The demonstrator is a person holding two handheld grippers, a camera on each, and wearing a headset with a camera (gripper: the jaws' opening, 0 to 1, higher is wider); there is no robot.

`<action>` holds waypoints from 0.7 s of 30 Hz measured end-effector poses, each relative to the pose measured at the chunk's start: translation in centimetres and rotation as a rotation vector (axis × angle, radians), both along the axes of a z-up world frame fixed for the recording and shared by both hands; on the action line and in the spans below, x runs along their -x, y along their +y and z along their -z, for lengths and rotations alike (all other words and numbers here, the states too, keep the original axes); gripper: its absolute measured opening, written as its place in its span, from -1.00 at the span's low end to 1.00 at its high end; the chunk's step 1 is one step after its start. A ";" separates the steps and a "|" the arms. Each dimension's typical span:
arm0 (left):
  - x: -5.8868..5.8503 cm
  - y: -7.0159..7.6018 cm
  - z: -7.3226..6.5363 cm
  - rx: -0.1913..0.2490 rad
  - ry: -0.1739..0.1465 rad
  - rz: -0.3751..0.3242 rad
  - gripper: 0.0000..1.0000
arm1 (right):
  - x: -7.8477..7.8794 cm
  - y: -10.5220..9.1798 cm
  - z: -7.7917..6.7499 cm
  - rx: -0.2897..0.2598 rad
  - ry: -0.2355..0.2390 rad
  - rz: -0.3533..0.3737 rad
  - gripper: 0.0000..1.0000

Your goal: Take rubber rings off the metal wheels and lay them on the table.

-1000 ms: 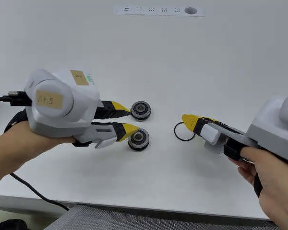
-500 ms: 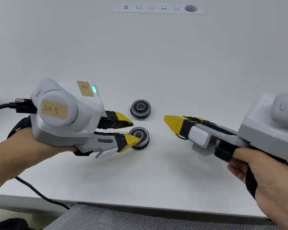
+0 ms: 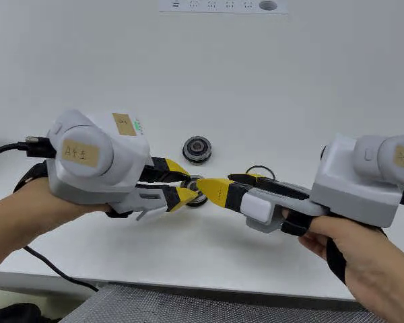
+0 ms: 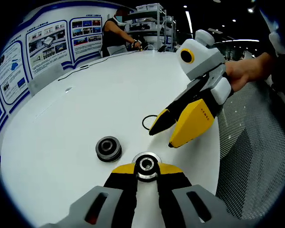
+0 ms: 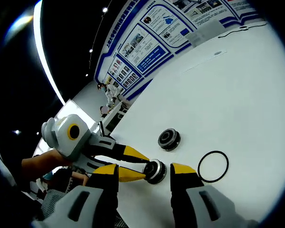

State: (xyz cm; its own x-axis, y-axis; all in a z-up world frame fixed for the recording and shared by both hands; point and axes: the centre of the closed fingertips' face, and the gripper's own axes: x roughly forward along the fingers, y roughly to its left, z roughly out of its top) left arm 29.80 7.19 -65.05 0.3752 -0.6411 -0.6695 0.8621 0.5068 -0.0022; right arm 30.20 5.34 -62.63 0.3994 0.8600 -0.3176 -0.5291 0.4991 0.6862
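A metal wheel (image 3: pixel 196 192) with a dark rubber ring on it sits pinched between the yellow tips of my left gripper (image 3: pixel 184 182), close up in the left gripper view (image 4: pixel 147 165). My right gripper (image 3: pixel 217 186) comes in from the right, open, and its two jaws stand either side of that wheel (image 5: pixel 155 171). A second wheel (image 3: pixel 197 149) rests flat on the white table (image 3: pixel 289 101), just behind. One loose rubber ring (image 3: pixel 259 172) lies on the table beside the right gripper.
A socket strip (image 3: pixel 222 6) is set into the table's far edge. A black cable (image 3: pixel 47 266) trails off the left gripper over the near edge. In the left gripper view, shelves and a person (image 4: pixel 115 29) stand far beyond the table.
The right gripper has swung left, away from the loose ring, up to the near wheel. The left gripper has closed on that wheel and shifted slightly right.
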 end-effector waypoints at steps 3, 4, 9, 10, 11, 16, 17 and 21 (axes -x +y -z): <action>-0.1 0.1 0.1 -0.005 0.004 -0.004 -0.69 | 0.2 0.3 0.1 -0.002 0.007 -0.012 -0.08; -0.1 0.0 0.0 -0.004 0.004 -0.002 -0.69 | 0.3 0.4 0.2 -0.004 0.011 -0.016 -0.07; -0.2 -0.1 0.0 -0.001 0.008 0.003 -0.69 | 0.5 0.9 0.5 -0.012 0.030 -0.027 -0.04; -0.3 -0.1 0.0 -0.001 0.008 0.003 -0.70 | 0.5 1.0 0.5 -0.014 0.036 -0.028 -0.04; -0.3 -0.2 0.0 0.000 0.011 0.005 -0.70 | 0.6 1.1 0.6 -0.015 0.041 -0.030 -0.03; -0.3 -0.2 0.0 -0.002 0.013 0.009 -0.72 | 0.6 1.5 0.9 -0.015 0.055 -0.040 0.01; -0.3 -0.2 0.0 -0.001 0.013 0.010 -0.72 | 0.6 1.6 1.0 -0.016 0.058 -0.040 0.01; -0.4 -0.3 0.1 -0.007 0.010 0.019 -0.73 | 0.6 1.9 1.1 -0.022 0.071 -0.042 0.01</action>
